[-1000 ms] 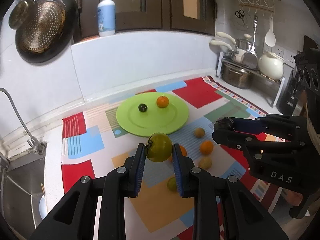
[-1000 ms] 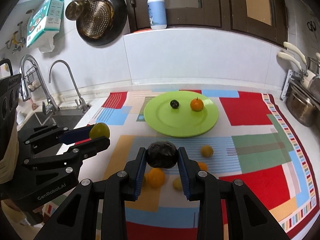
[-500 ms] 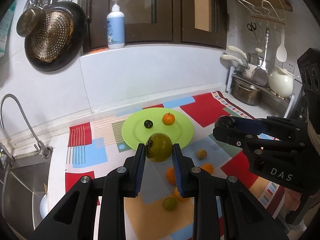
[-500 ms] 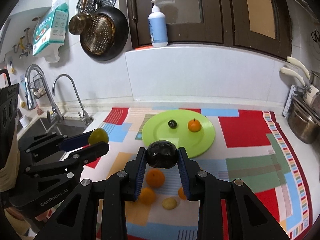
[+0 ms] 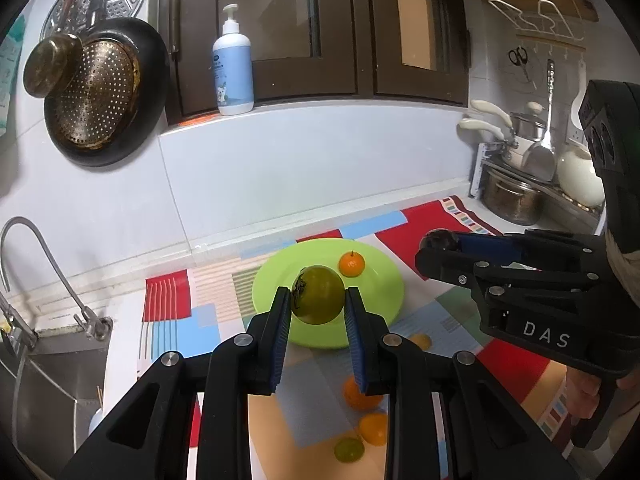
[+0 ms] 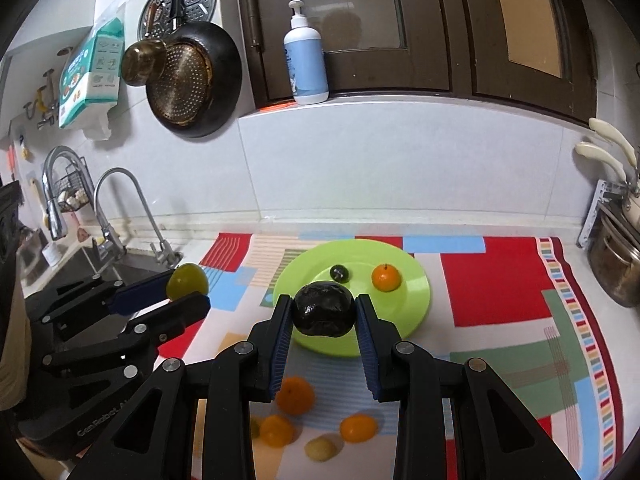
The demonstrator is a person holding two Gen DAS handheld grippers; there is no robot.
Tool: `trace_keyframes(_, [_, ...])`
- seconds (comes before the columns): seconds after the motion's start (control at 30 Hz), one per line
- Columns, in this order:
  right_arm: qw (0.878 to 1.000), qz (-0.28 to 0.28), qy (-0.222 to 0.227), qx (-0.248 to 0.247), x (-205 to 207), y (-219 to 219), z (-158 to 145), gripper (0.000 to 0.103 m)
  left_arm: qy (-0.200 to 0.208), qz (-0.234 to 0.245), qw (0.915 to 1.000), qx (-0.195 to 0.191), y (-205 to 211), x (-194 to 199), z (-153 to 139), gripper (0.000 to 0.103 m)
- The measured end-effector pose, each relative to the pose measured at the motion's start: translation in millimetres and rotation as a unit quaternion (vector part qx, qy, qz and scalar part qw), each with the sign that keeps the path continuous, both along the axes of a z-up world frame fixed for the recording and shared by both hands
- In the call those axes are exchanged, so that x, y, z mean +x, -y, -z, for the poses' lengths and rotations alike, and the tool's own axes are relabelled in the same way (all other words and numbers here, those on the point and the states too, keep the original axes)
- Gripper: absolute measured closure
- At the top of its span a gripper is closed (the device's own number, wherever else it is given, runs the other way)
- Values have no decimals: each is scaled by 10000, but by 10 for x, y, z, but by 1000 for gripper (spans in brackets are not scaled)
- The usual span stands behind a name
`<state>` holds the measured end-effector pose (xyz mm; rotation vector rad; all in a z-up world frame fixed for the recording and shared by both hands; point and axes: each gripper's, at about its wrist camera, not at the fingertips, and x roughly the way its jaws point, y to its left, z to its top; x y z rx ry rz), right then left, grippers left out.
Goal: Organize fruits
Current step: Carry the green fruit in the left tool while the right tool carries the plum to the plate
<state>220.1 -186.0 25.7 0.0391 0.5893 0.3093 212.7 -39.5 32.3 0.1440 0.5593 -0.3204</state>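
Note:
My left gripper [image 5: 318, 309] is shut on a round yellow-green fruit [image 5: 317, 294], held above the near side of the lime-green plate [image 5: 384, 285]. My right gripper [image 6: 323, 318] is shut on a dark, wrinkled black fruit [image 6: 324, 309], also raised over the plate's [image 6: 416, 304] near edge. On the plate lie a small orange [image 6: 385, 277] and a small dark fruit [image 6: 339, 273]. Several orange and yellow fruits [image 6: 295, 395] lie on the patterned mat below the grippers. From the right wrist view the left gripper [image 6: 188, 292] with its green fruit [image 6: 186, 279] shows at the left.
A colourful patchwork mat [image 6: 500, 292] covers the counter. A sink with taps [image 6: 120, 216] sits at the left. Pots and utensils on a rack [image 5: 520, 192] stand at the right. A pan [image 6: 192, 80] hangs on the wall; a lotion bottle [image 6: 306, 64] stands on the ledge.
Both grippers have risen and pulled back from the plate with their fruits still held; the plate and loose fruits now look smaller and lower in both views.

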Motion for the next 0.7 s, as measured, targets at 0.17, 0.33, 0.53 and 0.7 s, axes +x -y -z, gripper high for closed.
trace_keyframes(0.17, [10000, -18, -29, -5, 197, -7, 3, 71, -20, -14, 10000, -8, 14, 222, -1, 76])
trace_keyframes(0.33, [9999, -21, -105, -33, 438, -7, 47, 71, -77, 11, 10000, 15, 49, 463, 36, 76])
trace_keyframes(0.53, [9997, -2, -247, -76, 733, -17, 147, 71, -245, 58, 9997, 69, 98, 763, 160, 76])
trace_keyframes(0.7, [9990, 10, -432, -111, 979, -26, 276, 71, -443, 21, 9990, 78, 123, 1001, 298, 76])
